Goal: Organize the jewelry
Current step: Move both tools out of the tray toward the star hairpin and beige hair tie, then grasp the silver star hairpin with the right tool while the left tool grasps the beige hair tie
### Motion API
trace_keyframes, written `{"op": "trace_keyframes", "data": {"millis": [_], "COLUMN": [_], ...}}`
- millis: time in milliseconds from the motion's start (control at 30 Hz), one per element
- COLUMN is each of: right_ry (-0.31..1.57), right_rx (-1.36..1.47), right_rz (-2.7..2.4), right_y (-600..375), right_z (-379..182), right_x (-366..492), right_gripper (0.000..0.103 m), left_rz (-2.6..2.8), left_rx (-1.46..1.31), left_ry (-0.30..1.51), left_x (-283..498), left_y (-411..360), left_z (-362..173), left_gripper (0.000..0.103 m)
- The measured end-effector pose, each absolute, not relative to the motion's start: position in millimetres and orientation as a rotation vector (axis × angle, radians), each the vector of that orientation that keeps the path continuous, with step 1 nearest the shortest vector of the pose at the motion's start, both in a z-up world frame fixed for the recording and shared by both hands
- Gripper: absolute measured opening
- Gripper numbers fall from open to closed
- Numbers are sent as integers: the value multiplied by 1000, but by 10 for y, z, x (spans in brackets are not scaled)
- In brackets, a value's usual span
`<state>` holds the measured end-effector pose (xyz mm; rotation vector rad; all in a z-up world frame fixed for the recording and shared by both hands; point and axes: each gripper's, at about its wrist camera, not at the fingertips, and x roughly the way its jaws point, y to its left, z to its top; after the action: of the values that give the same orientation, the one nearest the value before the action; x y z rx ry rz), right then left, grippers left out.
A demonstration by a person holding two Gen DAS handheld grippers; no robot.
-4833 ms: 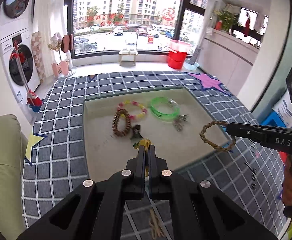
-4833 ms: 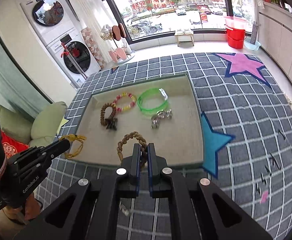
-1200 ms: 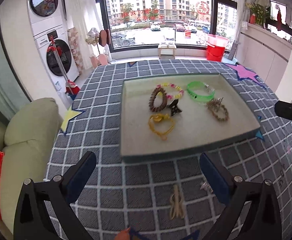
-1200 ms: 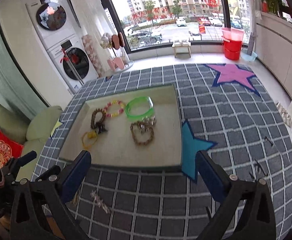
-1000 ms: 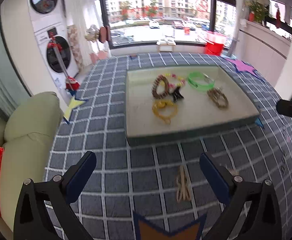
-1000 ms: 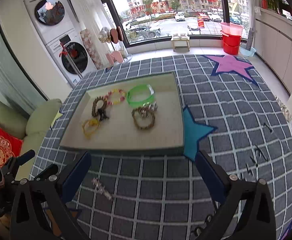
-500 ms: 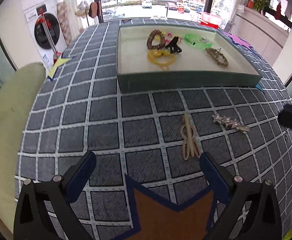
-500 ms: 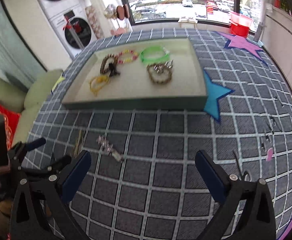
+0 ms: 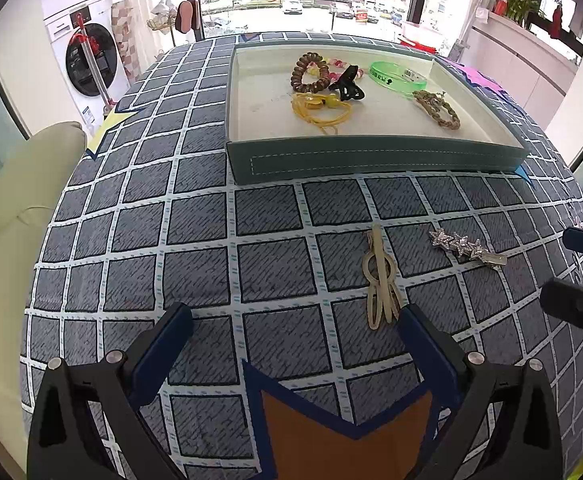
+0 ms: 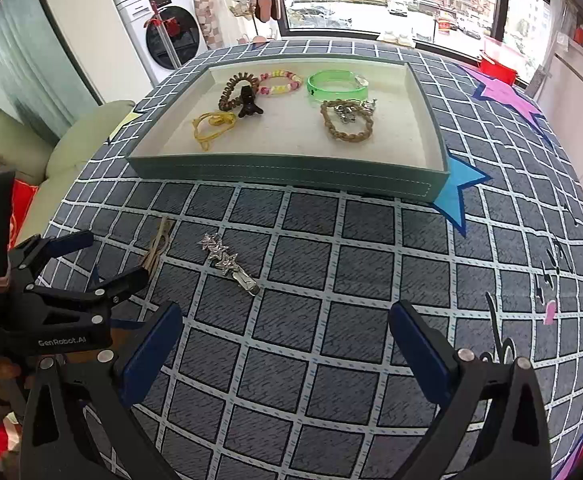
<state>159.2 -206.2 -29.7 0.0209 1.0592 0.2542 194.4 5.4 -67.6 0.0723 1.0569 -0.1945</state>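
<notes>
Hiding beige hair clip: left hand-held gripper.

Beige hair clip and silver star clip flat on cloth, bracelets (five) in tray

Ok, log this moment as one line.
left tongs: open, empty | right tongs: open, empty | outside grey-green tray: beige hair clip, silver star hair clip
</notes>
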Motion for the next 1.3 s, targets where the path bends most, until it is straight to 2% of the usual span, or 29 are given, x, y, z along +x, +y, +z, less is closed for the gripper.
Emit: {"op": "trace_keyframes", "data": {"millis": [300,467,700,933,967,1000,1033,1067,1100,1133,1200,1300], "right_ry": [1061,1069,1036,1007,1006,1005,1004,1005,1006,1010,1018,1018], "right_rx": [-37,-95,-179,-211,-210,-208,-205,-199,-188,-168,-135,-98], "right_rz": [314,357,383,402,402,402,401,398,392,388,379,359], "right_y": [-1979,-1875,-1715,-1645,-1648,-1652,-1657,-1668,-1685,-1713,-1768,-1845], "right_z": [-364,-443,-504,-489,-488,-491,-492,-492,-490,-489,-494,-471], "right_x": [1587,1626,1703,1744,1744,1742,1738,1735,1734,1739,1750,1744], "right_gripper": [91,76,66,24,23,23,16,11,11,11,11,11], "left_rz": [-205,-206,-212,-239,-242,-244,-251,-263,-276,-294,-332,-387], "left_rx": [95,110,111,121,122,123,123,126,132,141,156,135], "left_ry": [1054,1051,1047,1037,1036,1036,1033,1029,1026,1024,1019,1015], "left_x": [2055,2095,2104,2090,2089,2083,2078,2067,2058,2042,2013,1978], "left_y": [-31,-72,-66,-110,-122,-127,-138,-158,-181,-214,-283,-325], "left_z": [-688,-691,-692,-664,-656,-653,-644,-627,-613,-596,-567,-545], "left_gripper": [103,103,103,102,101,97,94,85,74,67,32,32]}}
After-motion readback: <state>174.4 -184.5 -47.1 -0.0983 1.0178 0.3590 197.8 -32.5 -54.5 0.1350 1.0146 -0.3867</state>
